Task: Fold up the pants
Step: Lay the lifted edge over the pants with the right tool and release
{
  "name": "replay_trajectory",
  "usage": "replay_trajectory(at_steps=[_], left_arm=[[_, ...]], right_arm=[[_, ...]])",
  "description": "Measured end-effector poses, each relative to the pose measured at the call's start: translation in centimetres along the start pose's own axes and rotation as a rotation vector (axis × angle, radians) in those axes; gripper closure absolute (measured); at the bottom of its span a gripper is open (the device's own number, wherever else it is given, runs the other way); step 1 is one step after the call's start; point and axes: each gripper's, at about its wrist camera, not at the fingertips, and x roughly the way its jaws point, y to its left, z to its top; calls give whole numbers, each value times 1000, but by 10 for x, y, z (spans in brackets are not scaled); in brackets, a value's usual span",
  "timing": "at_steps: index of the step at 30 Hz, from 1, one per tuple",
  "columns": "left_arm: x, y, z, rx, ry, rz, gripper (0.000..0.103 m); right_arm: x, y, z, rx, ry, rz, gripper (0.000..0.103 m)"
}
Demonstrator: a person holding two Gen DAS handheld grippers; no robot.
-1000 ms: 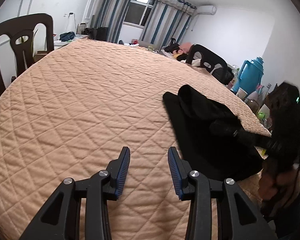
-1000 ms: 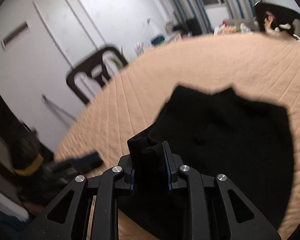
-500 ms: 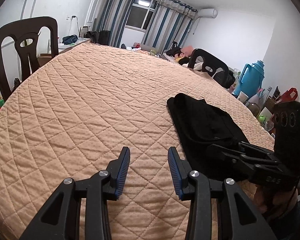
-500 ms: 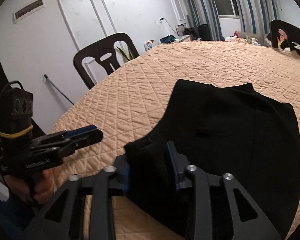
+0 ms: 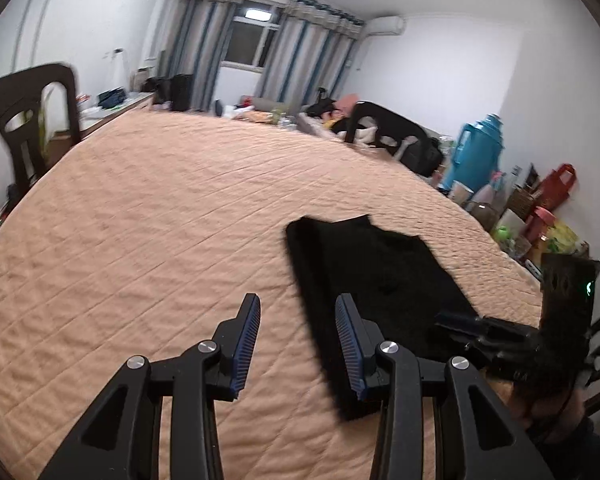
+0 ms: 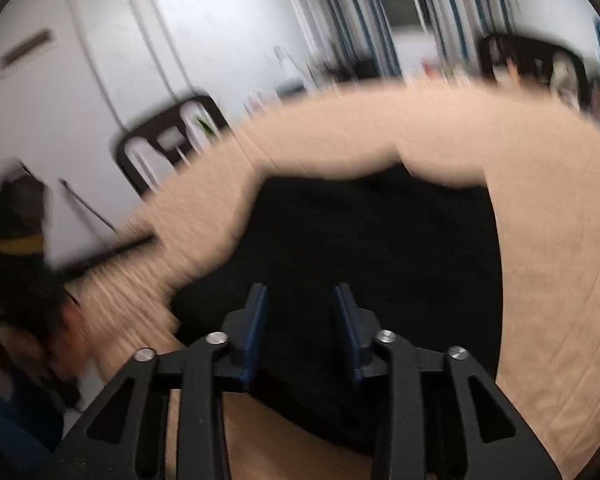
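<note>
The black pants (image 5: 372, 276) lie folded into a flat block on the peach quilted cover (image 5: 160, 220), toward its right edge. My left gripper (image 5: 297, 304) hovers over the quilt just left of the pants, open, with nothing between its blue pads. My right gripper (image 6: 302, 312) hangs over the near end of the pants (image 6: 380, 240). Its jaws are closing, and no cloth stands up between them in this blurred view. The left wrist view shows the right gripper (image 5: 456, 322) at the pants' near right corner.
Dark chairs stand at the table's left (image 5: 16, 120) and far right (image 5: 384, 128). A blue thermos (image 5: 476, 152) and a crowd of cups and bottles (image 5: 520, 220) sit beyond the right edge. A hand (image 6: 40, 328) holds the left gripper's handle at the near edge.
The right gripper has let go of the bunched fold it held and has drawn back toward the near edge. The pants now lie flat. The left gripper has risen a little.
</note>
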Motion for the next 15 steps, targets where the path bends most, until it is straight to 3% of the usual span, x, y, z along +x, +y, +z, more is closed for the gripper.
replay_trajectory(at_steps=[4,10,13,15], left_arm=[[18,-19,16,37,10,-38,61],[50,-38,37,87,46,-66,61],[72,-41,41,113,92,-73,61],[91,-42,37,142,152,-37,61]], right_arm=[[-15,3,5,-46,6,84,72],[-24,-38,36,43,-53,-6,72],[-11,-51,53,22,-24,-64,73],[2,-60,60,25,5,-78,74]])
